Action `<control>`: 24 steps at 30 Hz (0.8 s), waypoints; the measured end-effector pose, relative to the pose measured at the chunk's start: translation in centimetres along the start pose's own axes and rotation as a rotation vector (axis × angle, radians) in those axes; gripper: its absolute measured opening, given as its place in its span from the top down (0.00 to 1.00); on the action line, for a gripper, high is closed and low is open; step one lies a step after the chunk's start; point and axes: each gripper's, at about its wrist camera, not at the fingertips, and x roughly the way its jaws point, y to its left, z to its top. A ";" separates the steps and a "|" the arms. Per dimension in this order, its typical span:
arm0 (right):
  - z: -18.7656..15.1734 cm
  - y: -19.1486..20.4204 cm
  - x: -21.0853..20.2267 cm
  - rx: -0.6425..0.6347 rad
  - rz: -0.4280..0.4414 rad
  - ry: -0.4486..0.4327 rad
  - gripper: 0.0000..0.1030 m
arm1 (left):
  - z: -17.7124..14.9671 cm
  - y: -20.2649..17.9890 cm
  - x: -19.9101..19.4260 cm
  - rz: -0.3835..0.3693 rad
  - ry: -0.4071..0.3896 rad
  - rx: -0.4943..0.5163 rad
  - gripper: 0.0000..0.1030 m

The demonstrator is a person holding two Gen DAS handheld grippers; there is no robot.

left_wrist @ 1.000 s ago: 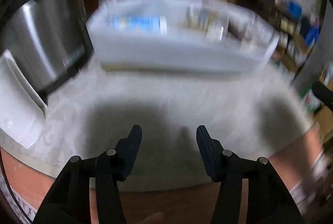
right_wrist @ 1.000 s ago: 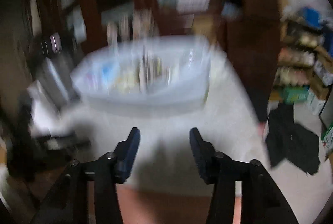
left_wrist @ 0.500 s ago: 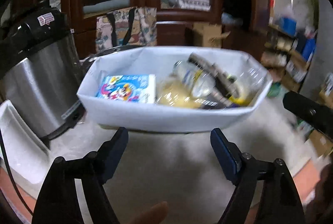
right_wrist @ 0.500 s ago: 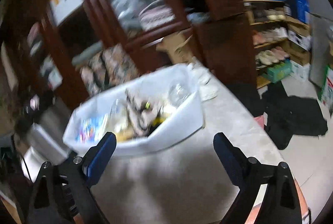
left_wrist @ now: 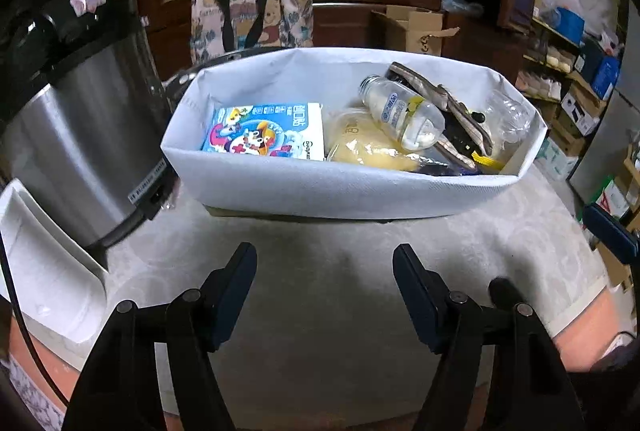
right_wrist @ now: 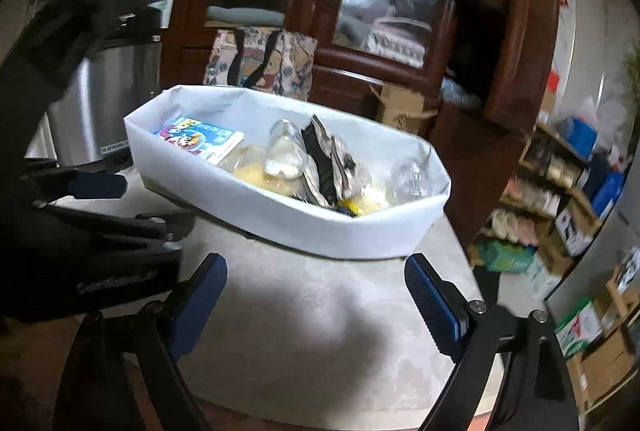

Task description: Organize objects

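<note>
Pale mottled tabletop, soft white fabric bin; both claws empty, apart, narrowing.

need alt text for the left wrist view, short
A white fabric bin on a pale table holds a cartoon-printed box, a plastic bottle and other items. The left hand-held gripper, jaws closing on nothing, is in front; a steel cooker stands left.

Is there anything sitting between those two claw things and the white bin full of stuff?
Nothing visible. Only bare tabletop lies between the left gripper, the right gripper and the white bin.
</note>
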 end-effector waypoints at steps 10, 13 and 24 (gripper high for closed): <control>0.5 -3.3 1.0 0.223 0.101 0.088 0.12 | 0.4 0.5 1.1 0.005 0.030 -0.023 0.32; 0.6 -3.6 0.8 0.241 0.118 0.084 0.12 | 0.3 0.1 1.3 0.010 0.031 -0.011 0.32; 0.7 -3.3 0.6 0.231 0.139 0.079 0.12 | 0.1 -0.2 2.0 -0.016 0.051 -0.010 0.32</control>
